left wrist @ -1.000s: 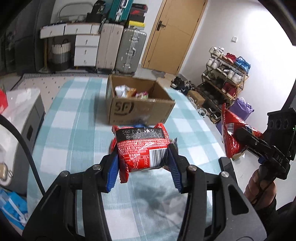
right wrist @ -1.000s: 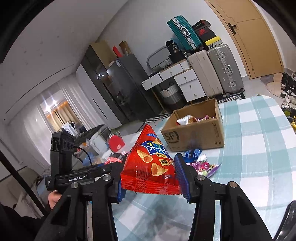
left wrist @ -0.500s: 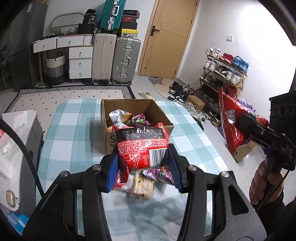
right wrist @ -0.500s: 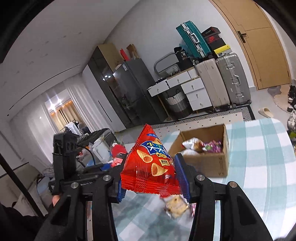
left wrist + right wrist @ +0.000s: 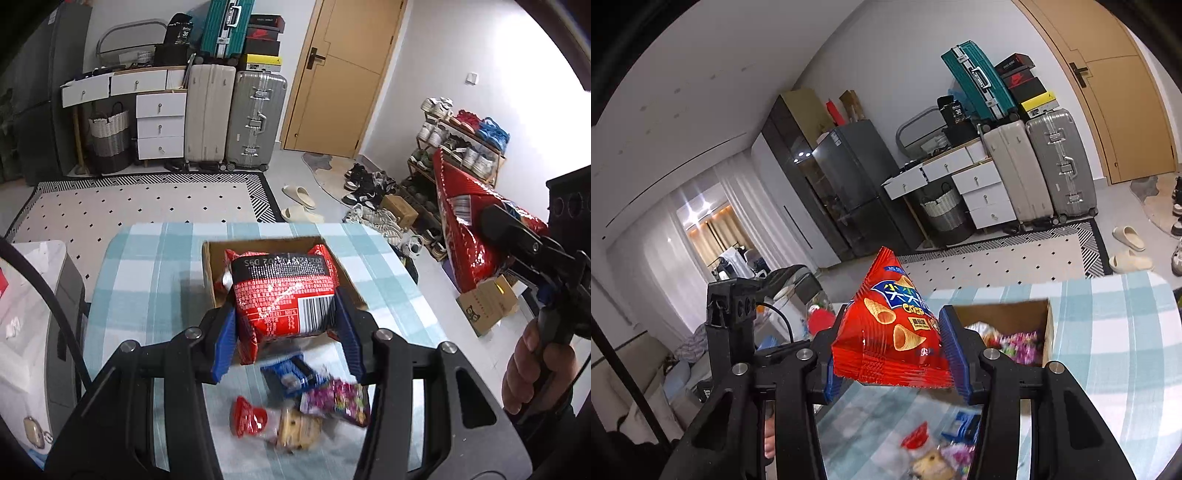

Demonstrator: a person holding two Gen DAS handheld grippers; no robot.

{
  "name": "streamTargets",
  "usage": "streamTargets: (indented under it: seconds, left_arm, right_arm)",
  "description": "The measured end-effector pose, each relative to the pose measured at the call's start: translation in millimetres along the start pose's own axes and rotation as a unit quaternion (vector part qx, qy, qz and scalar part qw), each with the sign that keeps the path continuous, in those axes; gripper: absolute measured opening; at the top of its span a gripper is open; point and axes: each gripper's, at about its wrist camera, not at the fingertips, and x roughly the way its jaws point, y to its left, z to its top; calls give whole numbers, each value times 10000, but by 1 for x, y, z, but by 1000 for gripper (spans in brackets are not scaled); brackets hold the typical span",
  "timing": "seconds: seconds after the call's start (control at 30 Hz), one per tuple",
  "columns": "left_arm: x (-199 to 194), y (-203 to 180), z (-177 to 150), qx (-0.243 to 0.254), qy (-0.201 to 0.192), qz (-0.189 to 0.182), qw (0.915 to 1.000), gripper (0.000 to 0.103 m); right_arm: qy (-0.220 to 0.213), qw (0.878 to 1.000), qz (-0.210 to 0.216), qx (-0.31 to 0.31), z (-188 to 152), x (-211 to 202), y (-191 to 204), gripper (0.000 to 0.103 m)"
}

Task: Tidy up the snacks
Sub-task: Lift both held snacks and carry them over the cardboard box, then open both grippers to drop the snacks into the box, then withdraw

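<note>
The left gripper (image 5: 286, 328) has its jaws pressed in against both sides of a red snack packet (image 5: 284, 295), held up in the air with its barcode face toward the camera. Seen from the left wrist, the packet hangs in front of the cardboard box (image 5: 210, 266) and covers most of its opening, so what lies inside is largely hidden there. The box stands on the checked tablecloth (image 5: 147, 258).

The right gripper (image 5: 892, 356) has its jaws closed on a red triangular crisp bag (image 5: 890, 332), pinched at its lower corners with the pointed top upward. In the left wrist view this same crisp bag (image 5: 465, 229) is up in the air, well to the right of the box and off past the table's edge, with the person's hand (image 5: 528, 369) on the handle below it.

From the right wrist, the box (image 5: 1047, 332) shows just behind the bag, open at the top, with purple and pale wrappers (image 5: 1019, 343) inside, blurred.

On the cloth on the near side of the box lie 4 loose snacks close together: a blue packet (image 5: 291, 373), a purple packet (image 5: 340, 402), a small red packet (image 5: 249, 421) and a clear-wrapped biscuit (image 5: 297, 432). All are blurred, so their labels cannot be read
</note>
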Motion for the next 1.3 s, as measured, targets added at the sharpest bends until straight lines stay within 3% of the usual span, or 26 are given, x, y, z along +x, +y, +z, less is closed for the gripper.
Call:
streamTargets:
  seconds: [0.37,0.73,1.1,1.3]
  left_arm:
    - [101,7,46,8,580,-1,9983,45]
    - [203,26,32,90,1215,245,9922,45]
    - [242,40,26,191,1432,304,9890,46]
    - [254,46,27,168,1541,317,9874,48]
  right_arm:
    - [274,9983,-512,-85,38,62,-35,47]
    - [906,9861,-1320,-433,25,131,-81,47]
    - [1286,9729,-1861,-475,-8,179,-117,47]
    - [1366,9709,-1919,-432,-18,190,-128,48]
